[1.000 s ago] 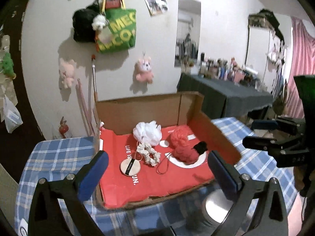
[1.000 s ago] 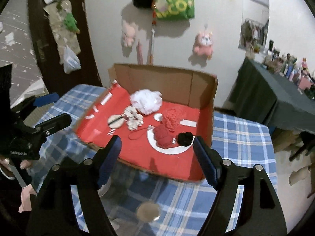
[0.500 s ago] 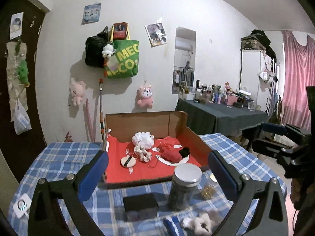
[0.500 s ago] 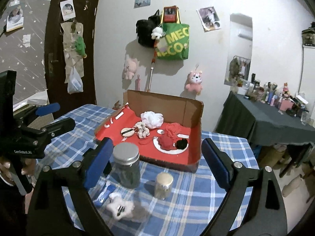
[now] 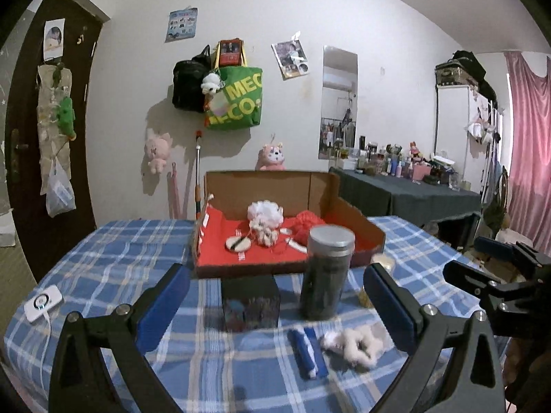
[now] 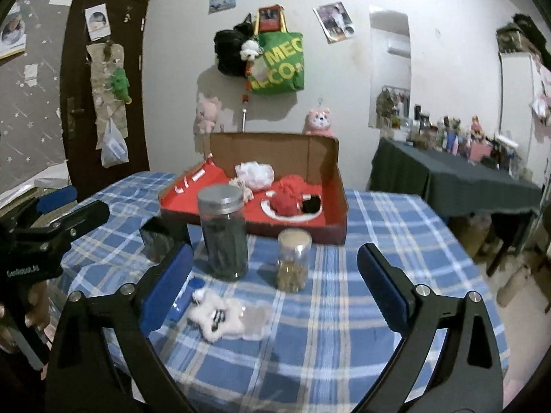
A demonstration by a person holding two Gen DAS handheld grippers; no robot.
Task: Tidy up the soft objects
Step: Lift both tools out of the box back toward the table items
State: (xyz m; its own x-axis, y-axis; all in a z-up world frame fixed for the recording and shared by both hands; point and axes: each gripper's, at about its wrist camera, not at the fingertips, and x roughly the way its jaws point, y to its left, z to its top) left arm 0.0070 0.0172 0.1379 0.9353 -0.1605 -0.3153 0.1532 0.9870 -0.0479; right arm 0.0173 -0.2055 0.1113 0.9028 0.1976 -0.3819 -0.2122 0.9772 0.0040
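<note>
A cardboard box (image 5: 358,222) (image 6: 339,186) with a red lining sits at the far side of the checked table. It holds a white puff (image 5: 266,210) (image 6: 255,173), red yarn (image 5: 306,224) (image 6: 287,197), a cream scrunchie (image 5: 264,233), a round pad (image 5: 237,243) and a black pom (image 6: 311,204). A fluffy white scrunchie (image 5: 351,341) (image 6: 217,315) lies on the near table. My left gripper (image 5: 275,304) and right gripper (image 6: 272,284) are both open and empty, held above the near table edge.
A tall jar with a metal lid (image 5: 327,272) (image 6: 224,230), a small jar (image 6: 292,260), a black box (image 5: 249,301) and a blue tube (image 5: 308,351) stand between the grippers and the cardboard box. A white device (image 5: 43,303) lies at the left.
Both grippers have pulled back and down from over the box to the near table edge. The jars, black box and fluffy scrunchie have come into view.
</note>
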